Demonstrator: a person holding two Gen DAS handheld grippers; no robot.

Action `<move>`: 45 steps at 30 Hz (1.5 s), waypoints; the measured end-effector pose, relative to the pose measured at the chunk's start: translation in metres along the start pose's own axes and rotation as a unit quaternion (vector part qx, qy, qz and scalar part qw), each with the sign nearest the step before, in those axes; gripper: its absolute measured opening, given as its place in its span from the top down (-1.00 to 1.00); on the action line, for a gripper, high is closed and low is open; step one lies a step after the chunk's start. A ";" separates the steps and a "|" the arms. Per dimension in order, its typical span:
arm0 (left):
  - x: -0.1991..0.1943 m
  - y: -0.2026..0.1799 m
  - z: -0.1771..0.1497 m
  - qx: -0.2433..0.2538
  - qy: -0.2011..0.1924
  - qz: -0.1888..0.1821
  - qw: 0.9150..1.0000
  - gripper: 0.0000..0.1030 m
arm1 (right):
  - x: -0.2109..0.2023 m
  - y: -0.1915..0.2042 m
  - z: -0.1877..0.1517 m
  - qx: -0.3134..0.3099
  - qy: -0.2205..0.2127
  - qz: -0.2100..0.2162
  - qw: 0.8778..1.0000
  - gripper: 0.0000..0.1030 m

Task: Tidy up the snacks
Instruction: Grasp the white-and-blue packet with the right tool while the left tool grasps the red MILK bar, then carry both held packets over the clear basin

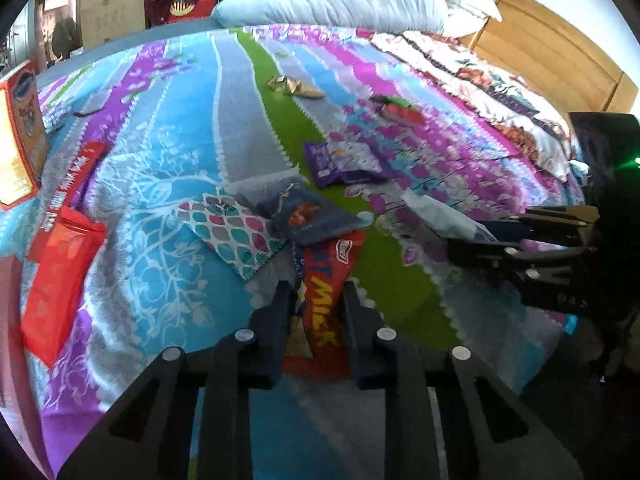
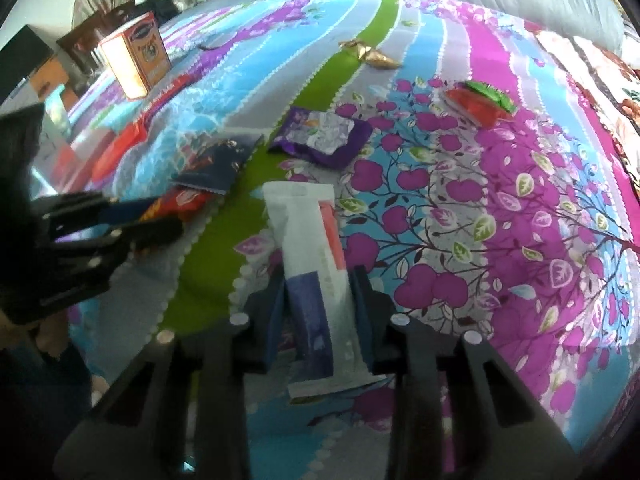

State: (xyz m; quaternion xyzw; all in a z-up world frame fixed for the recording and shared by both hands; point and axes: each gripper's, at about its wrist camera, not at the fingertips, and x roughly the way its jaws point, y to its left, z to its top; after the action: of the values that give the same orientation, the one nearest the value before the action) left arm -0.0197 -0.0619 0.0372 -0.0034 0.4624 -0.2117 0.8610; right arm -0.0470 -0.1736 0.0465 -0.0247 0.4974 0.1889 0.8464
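Note:
Snack packets lie scattered on a striped, flowered bedspread [image 1: 168,128]. My left gripper [image 1: 318,292] is shut on a red packet [image 1: 326,320] with yellow "MILK" lettering, its pads pressing both sides near the packet's lower half. In the right wrist view the left gripper [image 2: 160,216] comes in from the left, with the red packet [image 2: 180,202] in it. My right gripper [image 2: 320,288] is shut on a long white packet [image 2: 304,232] with a blue and a pink patch. The left wrist view shows the right gripper [image 1: 480,236] at the right edge with the white packet [image 1: 436,212].
A dark blue packet [image 1: 308,216] and a scale-patterned packet [image 1: 236,232] lie just past the red one. Farther off are a purple packet [image 2: 320,136], gold wrappers [image 2: 372,54] and a red-green packet [image 2: 480,100]. An orange box [image 2: 136,56] and a red pouch [image 1: 60,272] sit at the left.

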 end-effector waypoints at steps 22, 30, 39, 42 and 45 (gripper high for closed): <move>-0.222 0.064 0.057 -0.061 -0.215 0.120 0.967 0.54 | -0.096 0.071 0.113 -0.037 -0.154 0.038 0.987 0.40; -0.292 0.127 0.047 -0.118 -0.262 0.190 0.939 0.54 | -0.112 0.140 0.170 -0.087 -0.186 0.093 0.974 0.40; -0.367 0.226 0.007 -0.203 -0.277 0.282 0.896 0.54 | -0.117 0.259 0.215 -0.157 -0.193 0.174 0.953 0.40; -0.383 0.261 -0.012 -0.235 -0.271 0.303 0.883 0.54 | -0.114 0.301 0.225 -0.181 -0.186 0.195 0.946 0.40; -0.392 0.291 -0.033 -0.268 -0.259 0.323 0.870 0.54 | -0.108 0.337 0.231 -0.202 -0.173 0.210 0.941 0.40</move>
State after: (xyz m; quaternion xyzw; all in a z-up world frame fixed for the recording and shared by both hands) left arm -0.1302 0.3533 0.2713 -0.1388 0.2374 0.2191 0.9361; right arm -0.0172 0.1606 0.3042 -0.0571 0.2886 0.4604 0.8375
